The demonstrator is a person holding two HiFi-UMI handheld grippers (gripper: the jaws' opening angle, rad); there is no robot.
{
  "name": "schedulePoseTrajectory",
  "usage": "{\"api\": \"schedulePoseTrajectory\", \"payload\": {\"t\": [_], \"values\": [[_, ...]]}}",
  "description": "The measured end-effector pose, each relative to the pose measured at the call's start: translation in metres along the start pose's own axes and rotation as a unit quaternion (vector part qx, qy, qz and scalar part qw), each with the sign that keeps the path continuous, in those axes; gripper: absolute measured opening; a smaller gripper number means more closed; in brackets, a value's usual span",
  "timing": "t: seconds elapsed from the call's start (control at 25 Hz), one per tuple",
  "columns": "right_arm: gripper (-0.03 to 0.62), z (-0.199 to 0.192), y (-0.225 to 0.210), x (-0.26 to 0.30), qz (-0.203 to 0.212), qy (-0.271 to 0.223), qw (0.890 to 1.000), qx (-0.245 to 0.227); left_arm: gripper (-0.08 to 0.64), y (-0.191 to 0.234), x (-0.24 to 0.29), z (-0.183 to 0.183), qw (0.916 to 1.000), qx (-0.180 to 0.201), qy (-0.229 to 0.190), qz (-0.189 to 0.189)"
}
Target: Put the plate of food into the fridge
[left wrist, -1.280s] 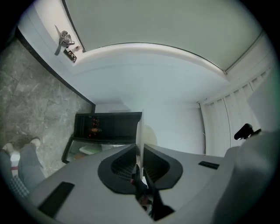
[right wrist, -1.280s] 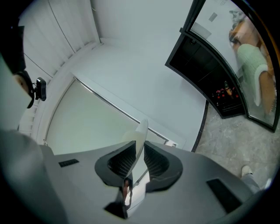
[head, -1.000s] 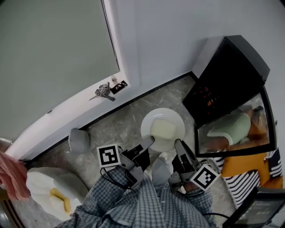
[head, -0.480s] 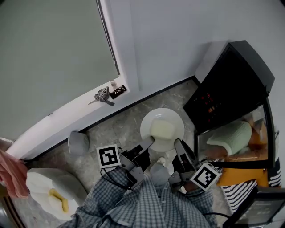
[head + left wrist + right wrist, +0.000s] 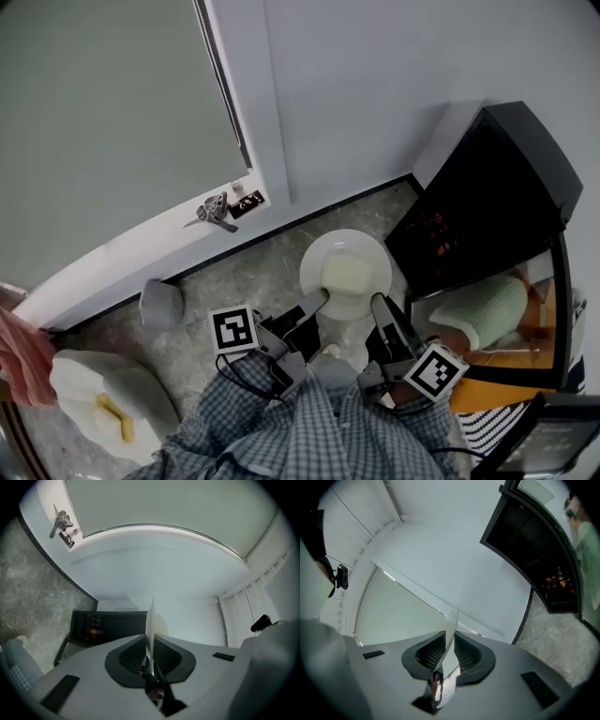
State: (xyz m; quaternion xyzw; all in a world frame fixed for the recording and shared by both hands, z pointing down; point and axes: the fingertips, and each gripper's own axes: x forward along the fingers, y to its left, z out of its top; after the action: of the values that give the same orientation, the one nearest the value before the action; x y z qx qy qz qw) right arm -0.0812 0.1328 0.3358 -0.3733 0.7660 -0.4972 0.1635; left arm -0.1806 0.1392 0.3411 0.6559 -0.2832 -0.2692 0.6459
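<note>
Both grippers hold the plate (image 5: 314,267) short of the fridge (image 5: 487,178)
Left gripper (image 5: 317,298) and right gripper (image 5: 378,304) clamp its near rim over the floor (image 5: 272,258); uneven hands could tip the food (image 5: 347,275) off, or the plate could clip the door (image 5: 497,314).

Checked grey-blue sleeves (image 5: 244,422), grey left gripper (image 5: 317,298), matching right gripper (image 5: 378,302), black-and-white marker cubes (image 5: 232,329), black cables (image 5: 228,366)
</note>
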Motion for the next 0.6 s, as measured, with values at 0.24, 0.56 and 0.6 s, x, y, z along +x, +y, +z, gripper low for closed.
{"api": "schedulePoseTrajectory", "payload": {"t": [0.24, 0.56, 0.6], "values": [[0.064, 0.016, -0.010, 0.010, 0.008, 0.020, 1.000, 0.002, 0.035, 0.000, 0.017, 0.005, 0.9997, -0.003, -0.025, -0.002], [0.064, 0.041, -0.034, 0.012, 0.010, 0.026, 1.000, 0.005, 0.035, 0.008, 0.048, 0.004, 0.9994, 0.000, -0.034, 0.001], [0.064, 0.044, -0.035, 0.012, 0.011, 0.026, 1.000, 0.004, 0.035, 0.008, 0.051, 0.003, 0.9994, 0.000, -0.033, 0.002]]}}
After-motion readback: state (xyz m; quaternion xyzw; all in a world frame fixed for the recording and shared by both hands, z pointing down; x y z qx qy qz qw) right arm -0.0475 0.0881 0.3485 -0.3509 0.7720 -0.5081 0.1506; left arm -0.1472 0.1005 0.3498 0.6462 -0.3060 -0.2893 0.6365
